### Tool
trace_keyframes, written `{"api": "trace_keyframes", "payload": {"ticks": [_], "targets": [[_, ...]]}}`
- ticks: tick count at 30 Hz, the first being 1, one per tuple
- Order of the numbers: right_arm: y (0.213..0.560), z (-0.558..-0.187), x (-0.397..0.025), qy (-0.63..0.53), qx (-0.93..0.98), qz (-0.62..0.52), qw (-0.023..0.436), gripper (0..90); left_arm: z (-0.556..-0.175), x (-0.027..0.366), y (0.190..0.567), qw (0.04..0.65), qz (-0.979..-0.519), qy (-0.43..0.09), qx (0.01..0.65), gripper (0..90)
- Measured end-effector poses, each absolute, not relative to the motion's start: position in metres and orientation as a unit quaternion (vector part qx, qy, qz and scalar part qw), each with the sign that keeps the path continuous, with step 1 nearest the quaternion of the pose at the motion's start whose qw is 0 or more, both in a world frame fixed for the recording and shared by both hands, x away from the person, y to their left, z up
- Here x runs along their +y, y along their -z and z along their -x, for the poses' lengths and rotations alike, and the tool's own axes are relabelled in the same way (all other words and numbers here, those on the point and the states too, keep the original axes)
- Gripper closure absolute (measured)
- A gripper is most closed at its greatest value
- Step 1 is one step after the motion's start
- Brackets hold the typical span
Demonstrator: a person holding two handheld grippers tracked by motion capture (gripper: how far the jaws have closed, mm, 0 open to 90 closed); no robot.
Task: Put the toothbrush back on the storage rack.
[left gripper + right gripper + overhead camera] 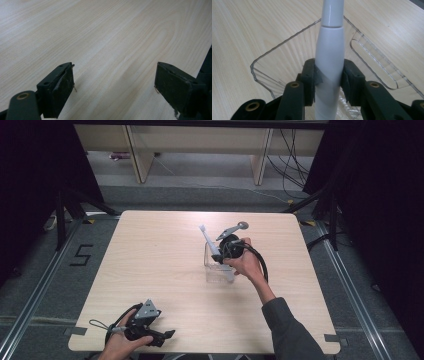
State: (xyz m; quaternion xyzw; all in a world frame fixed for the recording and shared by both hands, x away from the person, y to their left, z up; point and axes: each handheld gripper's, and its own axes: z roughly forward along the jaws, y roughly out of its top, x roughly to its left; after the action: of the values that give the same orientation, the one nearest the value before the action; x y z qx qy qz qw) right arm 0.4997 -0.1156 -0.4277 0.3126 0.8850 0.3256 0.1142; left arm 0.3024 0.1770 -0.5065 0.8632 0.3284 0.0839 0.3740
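**One toothbrush clamped over the clear holder**

High view: right gripper (223,247) holds the white toothbrush (207,240) above the clear holder (218,268), mid-table (150,255). Left gripper (167,335) sits at the near edge.

Left gripper view: jaws spread wide, bare wood between.

Right gripper view: jaws pinch the toothbrush (329,57); holder (287,52) just beyond, open table around.

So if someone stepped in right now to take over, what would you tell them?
Right gripper: shut on the white toothbrush, held over the clear plastic holder mid-table.
Left gripper: open, holding nothing, low over the wooden table near its front left corner.
Done: toothbrush gripped.
Left, probably: put the toothbrush into the holder or lift it clear; I cannot tell which.
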Motion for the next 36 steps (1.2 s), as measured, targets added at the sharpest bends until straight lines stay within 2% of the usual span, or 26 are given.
{"api": "trace_keyframes", "payload": {"ticks": [1,2,19,21,26,36], "targets": [[0.427,-0.503,-0.117,-0.326,0.893,-0.286,0.124,65.9,-0.303,0.177,0.506,0.376,-0.864,-0.087,0.324,15.2],[0.428,-0.5,-0.114,-0.327,0.884,-0.312,0.117,65.9,-0.303,0.177,0.506,0.376,-0.864,-0.088,0.323,15.1],[0.431,-0.506,-0.112,-0.328,0.886,-0.306,0.121,65.3,-0.302,0.177,0.507,0.377,-0.861,-0.082,0.332,15.2],[0.431,-0.505,-0.112,-0.319,0.88,-0.332,0.115,65.1,-0.302,0.177,0.507,0.375,-0.862,-0.084,0.332,15.2],[0.427,-0.504,-0.114,-0.318,0.882,-0.324,0.123,63.0,-0.304,0.178,0.506,0.374,-0.867,-0.091,0.317,15.2],[0.41,-0.496,-0.125,-0.357,0.873,-0.305,0.132,58.8,-0.303,0.177,0.507,0.375,-0.864,-0.088,0.325,15.1]]}}
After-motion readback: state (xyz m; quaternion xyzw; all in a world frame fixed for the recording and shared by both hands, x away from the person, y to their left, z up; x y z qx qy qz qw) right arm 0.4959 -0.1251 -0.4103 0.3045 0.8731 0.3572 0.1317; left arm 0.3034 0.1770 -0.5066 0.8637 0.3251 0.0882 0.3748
